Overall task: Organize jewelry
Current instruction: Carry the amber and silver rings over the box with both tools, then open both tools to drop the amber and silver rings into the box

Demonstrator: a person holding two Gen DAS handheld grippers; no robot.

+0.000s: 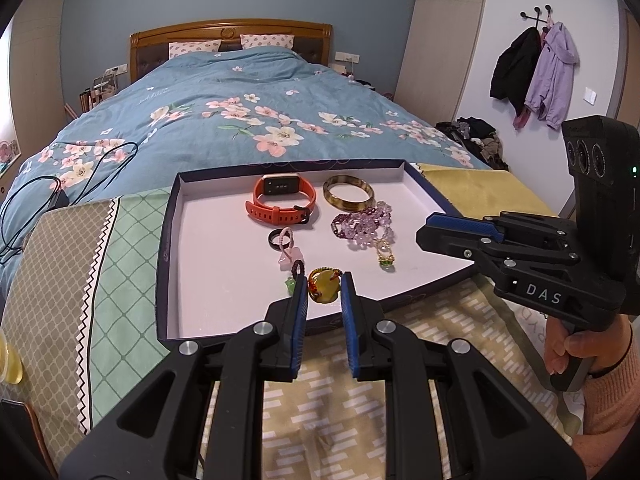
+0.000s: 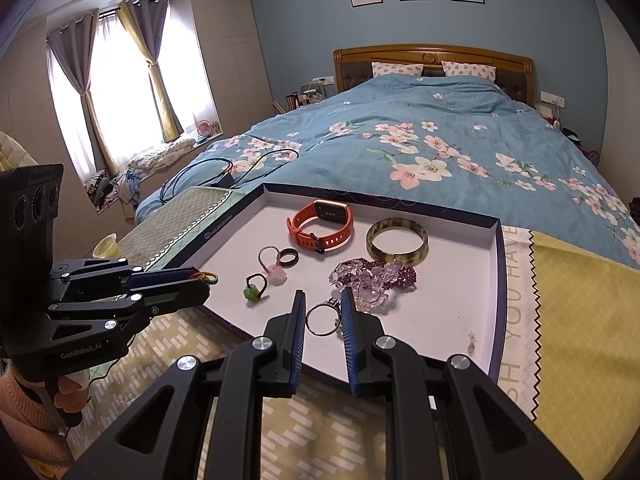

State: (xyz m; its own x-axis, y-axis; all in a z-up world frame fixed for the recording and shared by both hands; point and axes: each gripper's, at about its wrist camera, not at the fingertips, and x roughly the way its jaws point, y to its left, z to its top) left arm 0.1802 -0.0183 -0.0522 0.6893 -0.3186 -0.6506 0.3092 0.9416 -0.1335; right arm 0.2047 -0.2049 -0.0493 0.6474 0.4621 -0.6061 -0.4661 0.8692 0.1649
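Observation:
A shallow dark-rimmed tray (image 1: pixel 170 216) with a pale floor lies on the bed's foot. My left gripper (image 1: pixel 324 286) is shut on a yellow amber ring (image 1: pixel 323 283) with a red and green cord, at the tray's near edge. In the right wrist view only that cord (image 2: pixel 207 278) shows at the left gripper (image 2: pixel 202 282). My right gripper (image 2: pixel 323 300) stands narrowly open over the tray (image 2: pixel 498 280). A thin green-stone ring (image 2: pixel 309 322) shows through its gap. The left wrist view shows this ring (image 1: pixel 386 257) lying on the tray floor, apart from the right gripper (image 1: pixel 420 234).
Also in the tray lie an orange watch (image 1: pixel 280 200), a brown bangle (image 1: pixel 348 196), purple bead bracelets (image 1: pixel 366 224), a black ring (image 1: pixel 276 238), a pink charm loop (image 1: pixel 289 256) and a green bead ring (image 2: pixel 252 290). Patterned cloths (image 1: pixel 320 412) lie under it. A black cable (image 1: pixel 92 168) lies on the duvet.

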